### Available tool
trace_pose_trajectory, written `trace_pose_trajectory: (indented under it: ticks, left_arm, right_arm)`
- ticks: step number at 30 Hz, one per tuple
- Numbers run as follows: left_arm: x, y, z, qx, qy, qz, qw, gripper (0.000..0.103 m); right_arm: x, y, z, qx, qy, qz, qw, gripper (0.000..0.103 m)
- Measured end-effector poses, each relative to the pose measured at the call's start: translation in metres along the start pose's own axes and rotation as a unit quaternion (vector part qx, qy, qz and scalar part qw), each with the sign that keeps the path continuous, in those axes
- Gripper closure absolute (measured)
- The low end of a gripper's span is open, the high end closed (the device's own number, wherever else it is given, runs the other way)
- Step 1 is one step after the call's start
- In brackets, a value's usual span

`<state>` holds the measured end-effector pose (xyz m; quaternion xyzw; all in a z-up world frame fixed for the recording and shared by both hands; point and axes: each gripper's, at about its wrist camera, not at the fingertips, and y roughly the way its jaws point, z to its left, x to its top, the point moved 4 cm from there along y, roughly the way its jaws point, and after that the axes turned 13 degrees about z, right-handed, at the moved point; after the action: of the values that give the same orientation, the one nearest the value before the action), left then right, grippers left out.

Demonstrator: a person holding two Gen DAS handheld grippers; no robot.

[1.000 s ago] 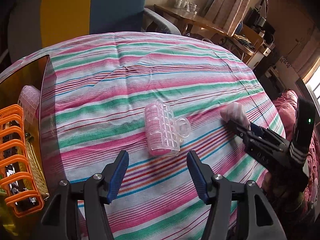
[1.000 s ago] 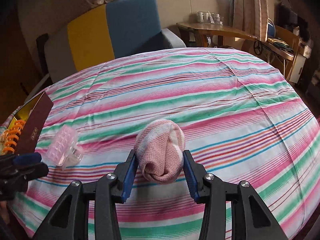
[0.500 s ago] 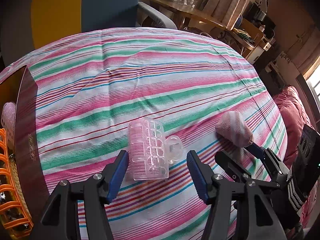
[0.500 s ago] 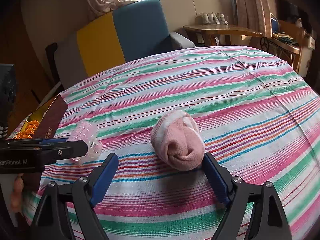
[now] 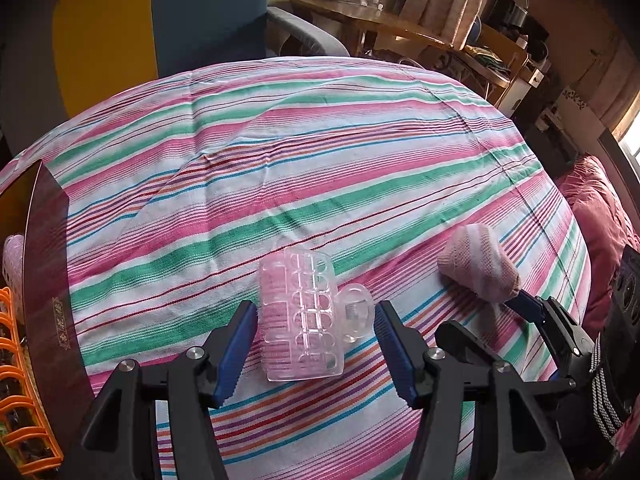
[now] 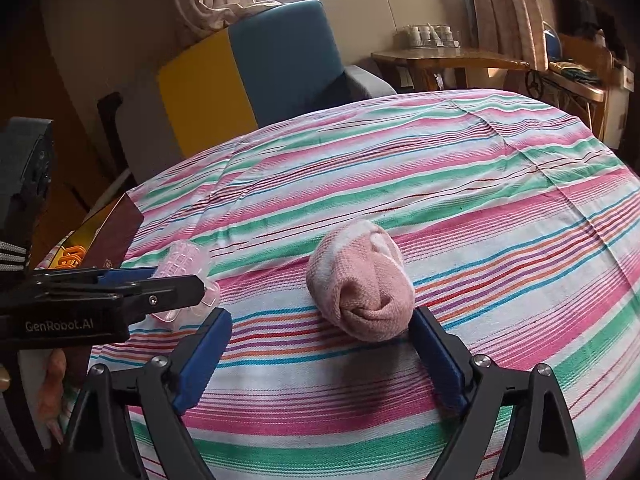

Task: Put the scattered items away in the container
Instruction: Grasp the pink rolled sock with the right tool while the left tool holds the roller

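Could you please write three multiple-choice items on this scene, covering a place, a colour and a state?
1. Where does the clear pink plastic hair roller lie?
A. between the left gripper's open fingers
B. inside the box
C. on the armchair

2. What colour is the rolled knitted sock?
A. green
B. pink and white
C. black

3. How is the right gripper?
A. shut on the sock
B. out of view
C. open

Answers: 1 A, the roller sits on the striped bedcover between the blue pads; 2 B, pink knit with white bands; 3 C, its fingers are spread wide.
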<state>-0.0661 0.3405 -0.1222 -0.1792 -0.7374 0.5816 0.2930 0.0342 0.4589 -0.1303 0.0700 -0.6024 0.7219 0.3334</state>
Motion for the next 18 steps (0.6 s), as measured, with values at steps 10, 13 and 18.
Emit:
trace_pose_trajectory:
  ticks: [10, 13, 18]
  left_arm:
    - [-0.002, 0.003, 0.012, -0.002, -0.022, -0.013, 0.9997, 0.045]
    - [-0.008, 0.002, 0.015, -0.004, -0.025, -0.016, 0.9995, 0.045]
    - [-0.023, -0.002, 0.016, -0.018, -0.024, -0.014, 0.9995, 0.045]
  right_arm:
    - [0.0, 0.001, 0.002, 0.001, -0.009, -0.005, 1.0, 0.008]
    - [0.0, -0.001, 0.001, 0.005, -0.005, -0.008, 1.0, 0.008]
    - [0.0, -0.015, -0.017, 0.011, 0.056, -0.024, 0.998, 0.008]
